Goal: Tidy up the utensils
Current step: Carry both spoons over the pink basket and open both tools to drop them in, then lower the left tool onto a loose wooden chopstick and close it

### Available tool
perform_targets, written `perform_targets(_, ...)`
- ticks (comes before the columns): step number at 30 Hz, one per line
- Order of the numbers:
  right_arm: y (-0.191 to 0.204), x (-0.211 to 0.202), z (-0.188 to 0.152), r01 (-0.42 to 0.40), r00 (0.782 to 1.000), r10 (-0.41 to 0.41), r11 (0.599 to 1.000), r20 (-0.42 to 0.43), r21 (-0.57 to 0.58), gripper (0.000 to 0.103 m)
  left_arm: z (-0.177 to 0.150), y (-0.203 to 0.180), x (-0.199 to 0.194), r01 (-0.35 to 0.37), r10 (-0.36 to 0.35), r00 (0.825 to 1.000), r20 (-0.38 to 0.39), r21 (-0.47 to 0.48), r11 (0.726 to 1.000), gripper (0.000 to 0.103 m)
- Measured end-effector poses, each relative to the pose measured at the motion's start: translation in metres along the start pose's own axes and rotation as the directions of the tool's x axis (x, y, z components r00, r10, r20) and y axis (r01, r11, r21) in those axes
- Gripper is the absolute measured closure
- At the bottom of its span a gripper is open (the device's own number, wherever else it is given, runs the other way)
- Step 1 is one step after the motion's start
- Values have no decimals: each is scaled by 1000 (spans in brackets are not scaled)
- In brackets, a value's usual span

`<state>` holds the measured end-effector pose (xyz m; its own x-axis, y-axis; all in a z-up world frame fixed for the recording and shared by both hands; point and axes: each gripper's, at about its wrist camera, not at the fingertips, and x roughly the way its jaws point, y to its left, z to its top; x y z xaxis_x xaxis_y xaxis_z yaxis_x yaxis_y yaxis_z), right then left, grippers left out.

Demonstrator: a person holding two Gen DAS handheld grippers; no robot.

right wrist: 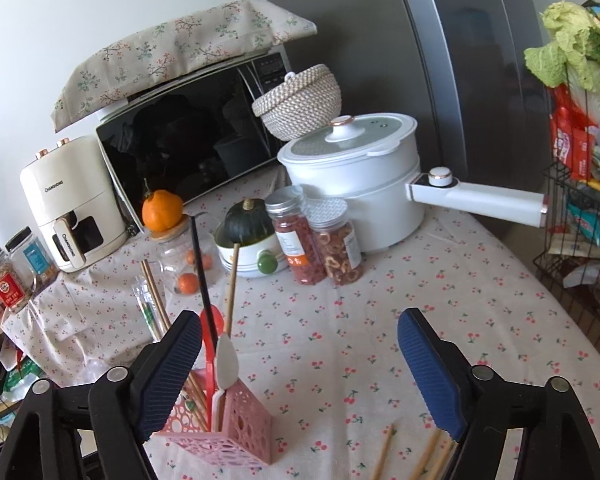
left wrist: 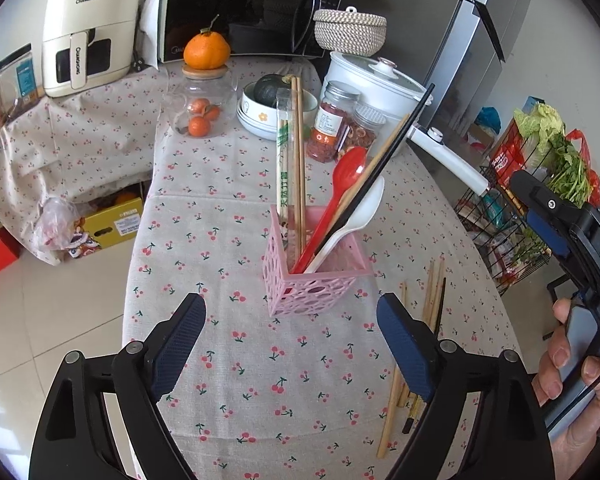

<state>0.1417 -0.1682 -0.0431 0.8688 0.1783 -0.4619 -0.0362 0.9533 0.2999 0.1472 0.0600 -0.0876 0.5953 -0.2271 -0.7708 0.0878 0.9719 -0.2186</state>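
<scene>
worktop (left wrist: pixel 228 360): one, covered in pale cloth with a small red cherry print.
holder (left wrist: pixel 316 280): one, pink plastic, square, with openwork walls; stands upright near the middle of the worktop.
contents of holder: one red spoon (left wrist: pixel 350 170), plastic; one white spoon (left wrist: pixel 364 210), plastic, broad bowl; one black chopstick (left wrist: pixel 396 142), leaning right; one sleeved pair of chopsticks (left wrist: pixel 283 160) in a clear wrapper with green print; several plain wooden chopsticks (left wrist: pixel 299 152), exact count unclear.
loose chopsticks (left wrist: pixel 432 300): about five wooden and one dark, lying flat on the worktop just right of the holder, partly hidden behind a finger of the left tool.
left tool (left wrist: pixel 290 352): blue ribbed pads, spread wide, holding nothing, above the worktop before the holder.
right tool (right wrist: pixel 300 372): blue ribbed pads, spread wide, holding nothing; its left pad is close beside the holder.
pot (right wrist: pixel 352 192): one, white, lidded, long handle.
jars (right wrist: pixel 320 240): two, clear, metal-capped, dried contents.
</scene>
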Motion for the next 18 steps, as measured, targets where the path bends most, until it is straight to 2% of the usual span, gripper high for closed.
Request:
perform_targets(6,-24,-13,-2,80,995,-81,997,-52,-20,7,-10,-24,-3,-7,8,1000,-8,60,998,1)
perform_targets(10,-40,-19,-5,158,984,-161,987,-76,-39,0,-15,-38,-5,-6,6,1000,-3,88,996,0)
perform_targets(14,-59,-23,-7,203,972,-206,979,-112,-30,0,-21,-52,-1,-27,28,1000,1,122,992,0)
perform_targets(18,-79,-19,-15,237,953,-236,971,-191,-20,0,-27,-66,10,-34,38,999,-25,154,987,0)
